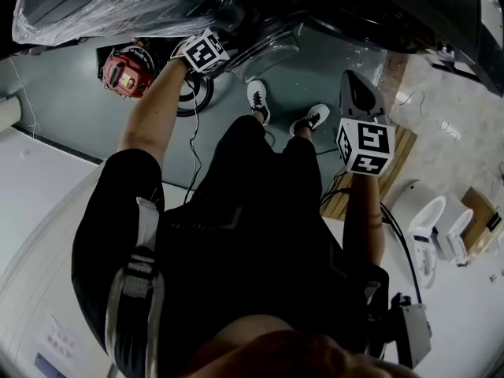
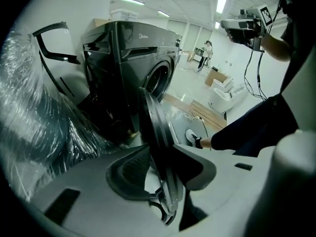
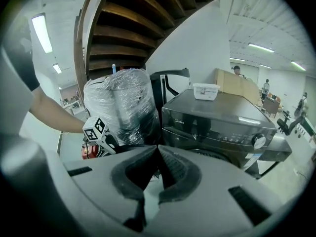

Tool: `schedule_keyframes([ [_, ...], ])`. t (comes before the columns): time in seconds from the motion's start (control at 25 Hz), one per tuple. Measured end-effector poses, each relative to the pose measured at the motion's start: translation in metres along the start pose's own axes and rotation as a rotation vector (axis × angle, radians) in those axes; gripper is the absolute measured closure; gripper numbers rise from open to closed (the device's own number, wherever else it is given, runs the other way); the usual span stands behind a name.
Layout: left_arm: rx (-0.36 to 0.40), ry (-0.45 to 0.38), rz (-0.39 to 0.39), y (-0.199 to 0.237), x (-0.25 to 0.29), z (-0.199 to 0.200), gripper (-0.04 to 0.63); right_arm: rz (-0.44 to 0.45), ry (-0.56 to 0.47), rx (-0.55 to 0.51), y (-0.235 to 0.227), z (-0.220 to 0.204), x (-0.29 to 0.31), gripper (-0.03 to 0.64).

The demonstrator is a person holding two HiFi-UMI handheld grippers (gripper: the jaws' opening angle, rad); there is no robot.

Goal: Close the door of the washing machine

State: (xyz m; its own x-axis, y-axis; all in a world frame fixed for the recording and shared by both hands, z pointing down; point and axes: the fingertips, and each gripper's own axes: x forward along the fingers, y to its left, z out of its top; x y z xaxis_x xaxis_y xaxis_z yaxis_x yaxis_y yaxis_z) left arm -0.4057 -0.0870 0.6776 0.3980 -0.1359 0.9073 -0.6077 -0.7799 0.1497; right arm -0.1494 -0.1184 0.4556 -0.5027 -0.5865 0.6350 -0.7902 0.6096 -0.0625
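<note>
Pinching the rim of the washing machine door (image 2: 155, 132) with the left gripper (image 2: 165, 174), spreading the jaws wide to take that thick edge and seemingly pressing on both of its faces. Seeing that door edge-on at the centre of the left gripper view, standing well out from the dark front-loading washing machine (image 2: 133, 68) in the upper middle of the frame; finding it at top centre in the head view. Holding the right gripper (image 3: 158, 174) fully closed on nothing, hovering at the right of the head view, well apart from the door.

Judging the door as being stiff and fairly heavy, with the glass bowl and smooth ring likely proving slippery under the pads. Judging the free edge of the rim as being the best place for holding, giving the most leverage; pushing flat on the outer face probably working too. Expecting easy swinging most of the way, then needing a firm last press for latching, and avoiding slamming for the sake of the glass.
</note>
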Motion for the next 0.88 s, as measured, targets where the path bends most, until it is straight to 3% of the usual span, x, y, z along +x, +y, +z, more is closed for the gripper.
schedule_keyframes([
  [0.44,-0.137,-0.006,0.02,-0.056,0.017,0.017,0.454,-0.001,0.032,0.024,-0.024,-0.034,-0.031,0.612],
  [0.88,-0.186,-0.021,0.006,-0.107,0.039,0.045,0.436,0.02,0.047,0.114,-0.04,-0.071,-0.047,0.612],
])
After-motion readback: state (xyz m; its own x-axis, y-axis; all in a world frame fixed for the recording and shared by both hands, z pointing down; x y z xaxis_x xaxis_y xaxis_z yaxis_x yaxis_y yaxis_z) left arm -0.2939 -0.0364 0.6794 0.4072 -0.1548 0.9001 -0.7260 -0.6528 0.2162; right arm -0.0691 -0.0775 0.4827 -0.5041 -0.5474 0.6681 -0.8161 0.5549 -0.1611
